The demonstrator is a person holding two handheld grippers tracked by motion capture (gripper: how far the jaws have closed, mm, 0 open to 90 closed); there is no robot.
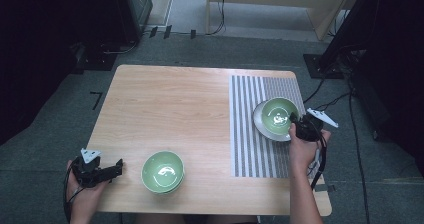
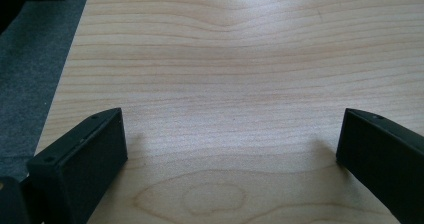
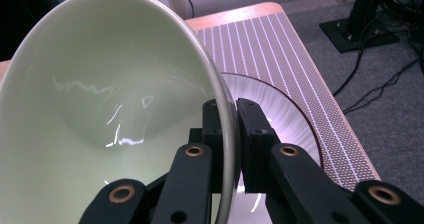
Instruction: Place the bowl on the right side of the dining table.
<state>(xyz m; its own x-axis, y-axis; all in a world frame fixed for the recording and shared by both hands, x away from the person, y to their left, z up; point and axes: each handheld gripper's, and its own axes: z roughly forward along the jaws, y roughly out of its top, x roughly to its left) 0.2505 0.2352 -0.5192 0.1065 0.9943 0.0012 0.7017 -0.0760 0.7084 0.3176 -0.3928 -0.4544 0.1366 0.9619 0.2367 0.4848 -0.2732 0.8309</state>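
My right gripper (image 1: 292, 119) (image 3: 233, 109) is shut on the rim of a pale green bowl (image 1: 277, 115) (image 3: 110, 109), one jaw inside the rim and one outside. The bowl hangs over a grey plate (image 1: 262, 129) (image 3: 285, 114) that lies on the striped mat (image 1: 260, 124) (image 3: 280, 44) at the table's right side. A second green bowl (image 1: 162, 171), stacked on another, stands near the front edge. At the front left corner my left gripper (image 1: 117, 168) (image 2: 232, 139) rests over bare wood, its jaws wide open with nothing between them.
The wooden table (image 1: 170, 109) has open wood across its left and middle. Cables (image 1: 345, 99) trail on the carpet to the right of the table. A dark stand (image 1: 325, 64) sits past the back right corner.
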